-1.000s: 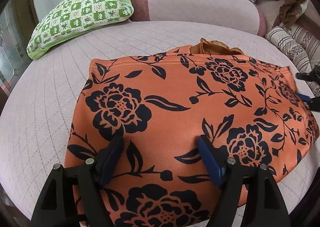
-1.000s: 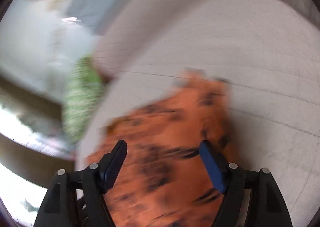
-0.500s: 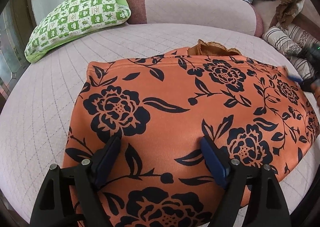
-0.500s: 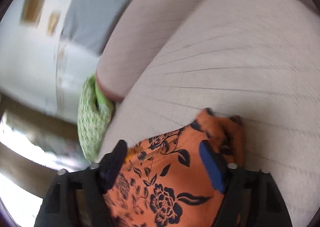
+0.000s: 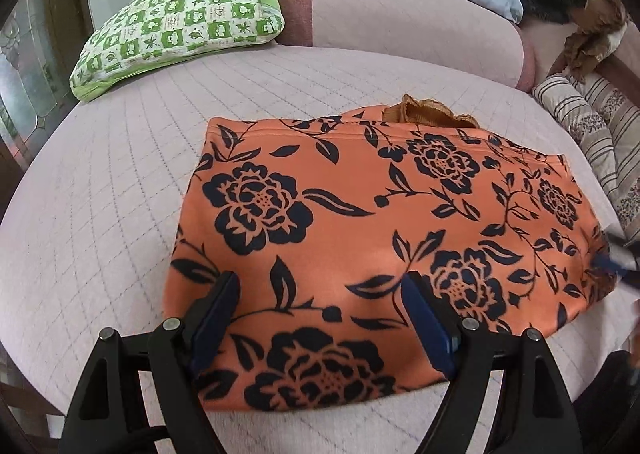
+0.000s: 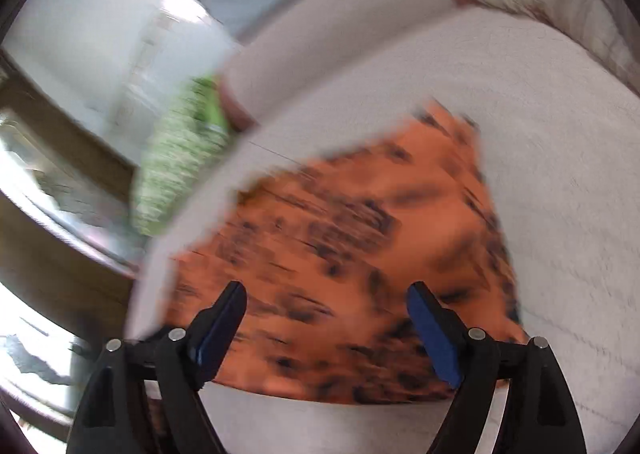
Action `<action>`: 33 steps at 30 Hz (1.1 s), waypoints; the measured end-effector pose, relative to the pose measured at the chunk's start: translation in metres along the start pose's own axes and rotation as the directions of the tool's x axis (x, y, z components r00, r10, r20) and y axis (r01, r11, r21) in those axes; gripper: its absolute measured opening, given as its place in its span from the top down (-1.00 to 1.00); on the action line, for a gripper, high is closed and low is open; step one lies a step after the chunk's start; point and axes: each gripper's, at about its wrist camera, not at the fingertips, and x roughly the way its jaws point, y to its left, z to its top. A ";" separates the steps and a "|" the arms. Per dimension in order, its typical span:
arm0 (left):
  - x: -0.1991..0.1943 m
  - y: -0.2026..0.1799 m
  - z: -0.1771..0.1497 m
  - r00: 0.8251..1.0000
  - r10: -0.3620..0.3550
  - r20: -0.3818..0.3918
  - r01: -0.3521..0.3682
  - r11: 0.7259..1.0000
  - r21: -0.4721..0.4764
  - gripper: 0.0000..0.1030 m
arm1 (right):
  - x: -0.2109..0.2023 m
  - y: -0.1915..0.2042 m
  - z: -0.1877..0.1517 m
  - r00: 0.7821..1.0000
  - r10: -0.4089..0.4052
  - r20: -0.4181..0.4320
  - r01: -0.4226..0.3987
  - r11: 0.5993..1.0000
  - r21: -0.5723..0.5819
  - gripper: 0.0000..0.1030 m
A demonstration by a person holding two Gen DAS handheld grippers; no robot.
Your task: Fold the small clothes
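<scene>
Orange floral garment [image 5: 360, 238] lies flat, already folded, mid-bed on the quilted cover [image 5: 100, 213]. I read it as light, limp and a bit slick, so it will sag and slide. Left gripper [image 5: 320, 294] spread wide above it, nothing pinched. Right gripper [image 6: 326, 302] has just opened further, empty. I'd pinch hemmed corners, never mid-panel.

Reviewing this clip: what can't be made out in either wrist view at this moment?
- Right wrist view: motion blur smears the orange garment; its print and edges are unreadable.
- Left wrist view: right gripper is a blurred sliver at the frame edge; its jaws can't be read there.
- Left wrist view: the brown ruffled piece is mostly hidden behind the garment.
- Left wrist view: the garment's near edge is covered by the left gripper.
</scene>
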 end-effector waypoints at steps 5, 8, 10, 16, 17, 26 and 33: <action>-0.017 0.005 -0.003 0.999 0.005 0.033 -0.005 1.000 -0.009 -0.61 | -0.033 0.025 -0.002 0.990 0.078 0.116 -0.072 0.996 -0.050 -0.64; -0.020 0.007 -0.003 1.000 -0.007 0.026 0.007 1.000 -0.027 -0.61 | -0.015 0.022 0.003 0.995 0.031 0.098 -0.024 0.997 -0.071 -0.67; -0.024 0.007 -0.004 1.000 -0.007 0.029 0.008 1.000 -0.030 -0.61 | -0.003 -0.010 0.005 0.999 0.020 0.038 -0.023 0.996 0.082 -0.62; -0.027 0.009 -0.004 0.999 -0.002 0.038 0.003 0.999 -0.037 -0.61 | -0.052 0.020 -0.017 0.983 0.087 0.162 -0.099 0.993 0.065 -0.63; -0.026 0.008 -0.004 0.999 -0.004 0.034 0.005 0.999 -0.040 -0.61 | -0.051 0.019 -0.026 0.984 0.098 0.149 -0.112 0.990 0.085 -0.63; -0.017 -0.010 -0.009 1.000 -0.015 0.019 0.016 1.000 -0.009 -0.61 | -0.049 -0.037 -0.061 0.987 0.098 0.127 -0.129 0.955 0.266 -0.63; -0.008 -0.036 0.000 1.000 -0.016 0.023 0.016 1.000 0.017 -0.61 | -0.047 -0.064 -0.045 0.979 0.124 0.159 -0.179 0.896 0.406 -0.63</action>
